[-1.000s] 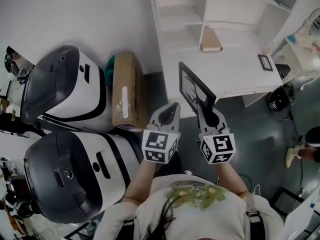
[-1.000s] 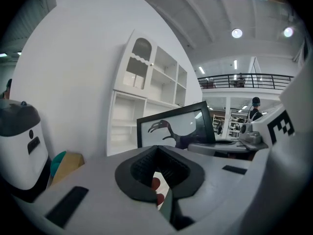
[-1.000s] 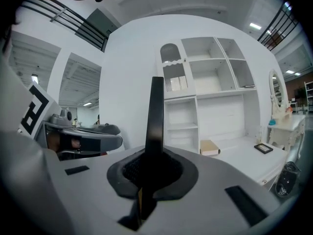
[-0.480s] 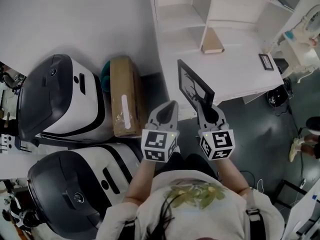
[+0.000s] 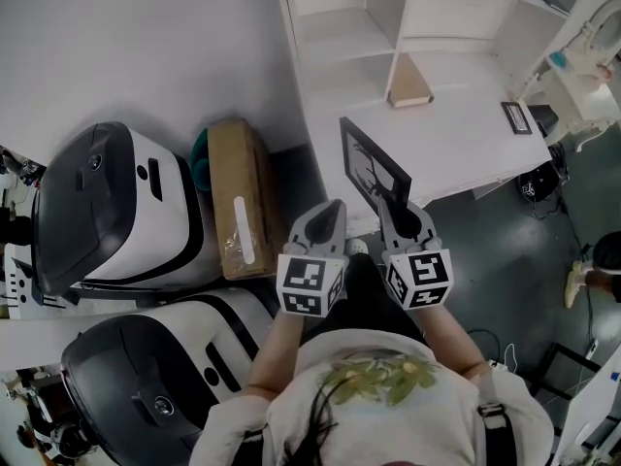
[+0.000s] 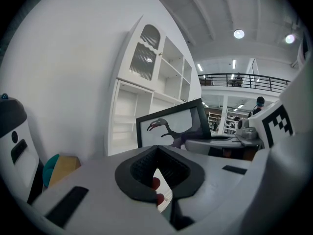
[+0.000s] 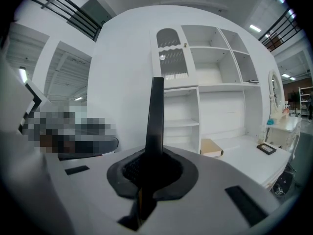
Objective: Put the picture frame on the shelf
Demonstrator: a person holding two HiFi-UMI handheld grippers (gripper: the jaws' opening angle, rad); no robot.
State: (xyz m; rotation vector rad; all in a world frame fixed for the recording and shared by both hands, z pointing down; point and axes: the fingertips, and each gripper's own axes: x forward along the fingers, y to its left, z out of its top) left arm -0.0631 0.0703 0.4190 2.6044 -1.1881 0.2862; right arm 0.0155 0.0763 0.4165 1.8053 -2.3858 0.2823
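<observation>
Right tool (image 5: 392,202) is clamped narrow on the bottom edge of the picture frame (image 5: 374,168). In the right gripper view the picture frame (image 7: 156,116) shows edge-on and upright, rising out of the right tool (image 7: 150,166) pads. Left tool (image 5: 335,208) has its jaws together with nothing gripped, just beside the right one and not touching the frame. In the left gripper view the left tool (image 6: 157,150) points past the picture frame (image 6: 175,126), which shows a black border and a dark bird silhouette on white. The frame is held in the air over the near left corner of the white desk (image 5: 456,139), short of the white shelf (image 5: 344,37) at the desk's back. A tan box (image 5: 409,83) lies on the desk by the shelf, and a small dark frame (image 5: 514,117) lies flat near the right edge. A long cardboard box (image 5: 236,197) stands on the floor left of the desk, next to two white-and-black machines (image 5: 116,207).
</observation>
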